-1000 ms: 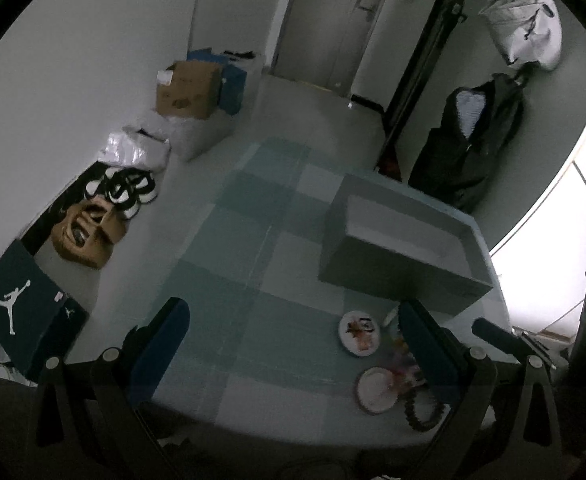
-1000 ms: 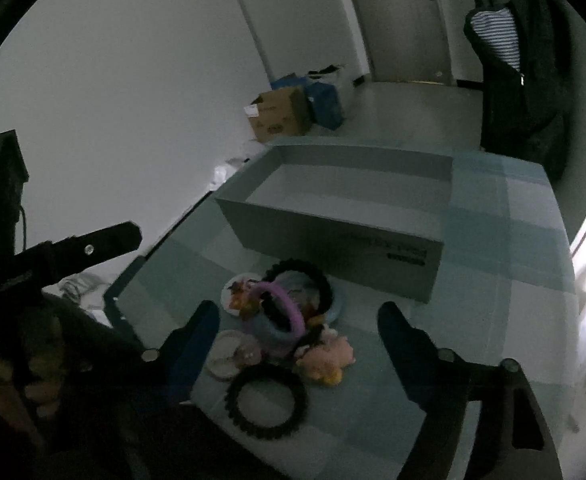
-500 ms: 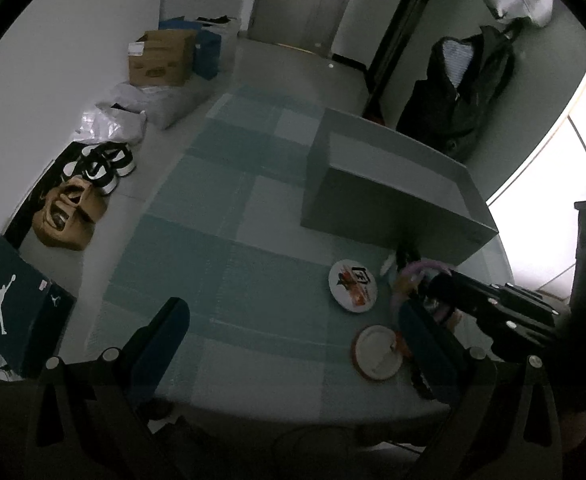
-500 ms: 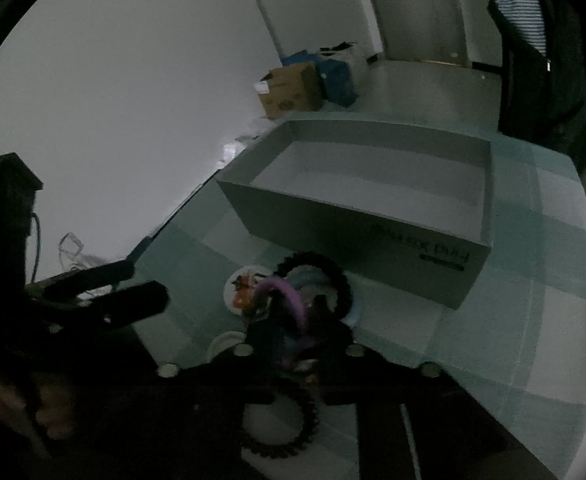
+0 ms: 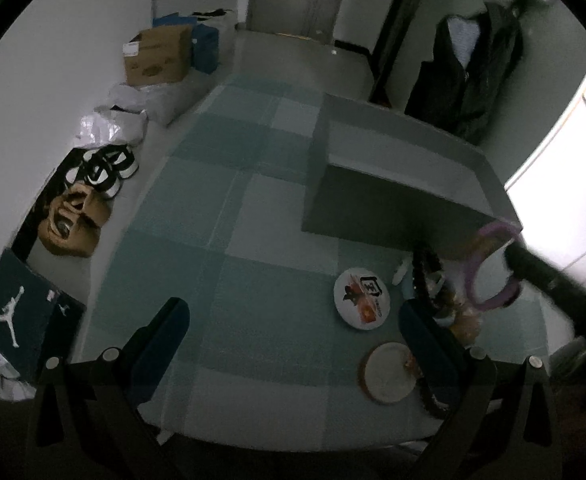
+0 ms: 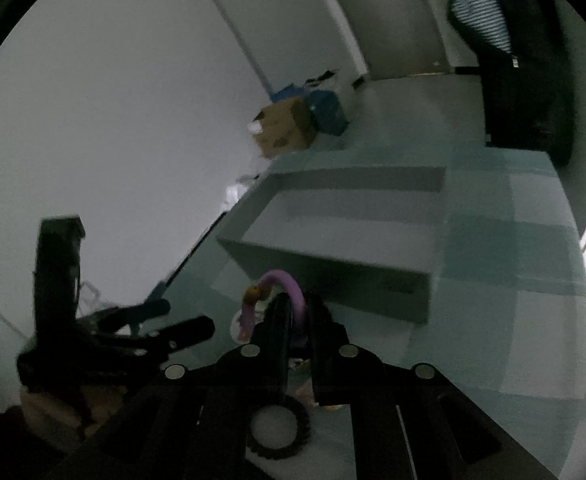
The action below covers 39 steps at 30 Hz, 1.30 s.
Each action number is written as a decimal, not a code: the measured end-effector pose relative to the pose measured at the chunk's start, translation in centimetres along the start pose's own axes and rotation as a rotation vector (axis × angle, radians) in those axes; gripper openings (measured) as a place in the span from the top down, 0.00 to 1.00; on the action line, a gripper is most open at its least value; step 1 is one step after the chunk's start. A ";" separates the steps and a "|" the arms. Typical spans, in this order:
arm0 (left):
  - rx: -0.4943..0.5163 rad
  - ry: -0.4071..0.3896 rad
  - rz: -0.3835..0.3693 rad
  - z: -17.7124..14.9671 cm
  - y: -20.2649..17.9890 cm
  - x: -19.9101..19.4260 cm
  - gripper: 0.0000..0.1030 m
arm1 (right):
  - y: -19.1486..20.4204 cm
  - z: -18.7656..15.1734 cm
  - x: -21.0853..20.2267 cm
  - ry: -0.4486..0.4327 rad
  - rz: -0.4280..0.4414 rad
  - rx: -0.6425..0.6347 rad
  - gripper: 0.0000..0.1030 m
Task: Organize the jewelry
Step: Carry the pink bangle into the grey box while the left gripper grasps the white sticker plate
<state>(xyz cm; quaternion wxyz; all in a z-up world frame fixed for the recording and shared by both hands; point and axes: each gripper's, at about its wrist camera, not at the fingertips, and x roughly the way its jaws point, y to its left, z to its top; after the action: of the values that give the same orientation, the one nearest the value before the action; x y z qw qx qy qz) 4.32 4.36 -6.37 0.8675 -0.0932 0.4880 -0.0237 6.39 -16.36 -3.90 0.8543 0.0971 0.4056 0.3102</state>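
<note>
Since the earlier frames the right gripper (image 6: 298, 312) has closed its jaws on the purple bracelet (image 6: 289, 286) and lifted it off the pile; the bracelet now hangs above the jewelry, in front of the near wall of the grey box (image 5: 389, 184).

The worktop (image 5: 229, 248) wears a teal and pale checked cloth. Beyond the left jaws lie a pale floor, a white wall, a door and a dark coat (image 5: 473, 80) hanging at the far right. Along the wall sit a cardboard box (image 5: 155, 58), white bags, shoes, a tan bag and a dark shoebox (image 5: 21, 316).

The left gripper (image 5: 293, 332) stands wide open with nothing between its jaws, only bare cloth ahead. Just ahead of its right jaw lie a round printed badge (image 5: 362, 298), a pale round disc (image 5: 387, 372) and black beaded rings (image 5: 423, 276).

Only the left view shows the shoes, the badge's print and the whole loop of the bracelet. Only the right view shows the box's empty inside, a small bead charm (image 6: 254, 293) on the bracelet, a black toothed ring (image 6: 277, 428) below the shut jaws, and the left gripper from the side.
</note>
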 end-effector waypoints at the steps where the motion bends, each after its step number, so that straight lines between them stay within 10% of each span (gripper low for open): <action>1: 0.024 0.013 0.013 0.0 -0.3 0.4 0.01 | -0.2 0.1 -0.2 -0.006 0.004 0.008 0.93; 14: 0.199 0.096 0.084 -0.1 -2.7 2.3 0.24 | -1.5 0.3 -2.2 -0.054 0.063 0.045 0.93; 22: 0.252 0.112 0.057 0.0 -4.1 2.1 0.64 | -1.4 0.1 -3.4 -0.076 0.088 0.048 0.93; 39: 0.133 0.049 -0.058 0.7 -2.1 -0.3 0.64 | -1.2 0.4 -3.9 -0.096 0.074 0.057 0.93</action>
<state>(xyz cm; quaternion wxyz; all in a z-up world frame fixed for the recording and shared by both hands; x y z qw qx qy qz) 4.85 2.44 -5.43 0.8586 -0.0489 0.5035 -0.0835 5.38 -19.65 -1.65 0.8576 0.1510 0.3687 0.3252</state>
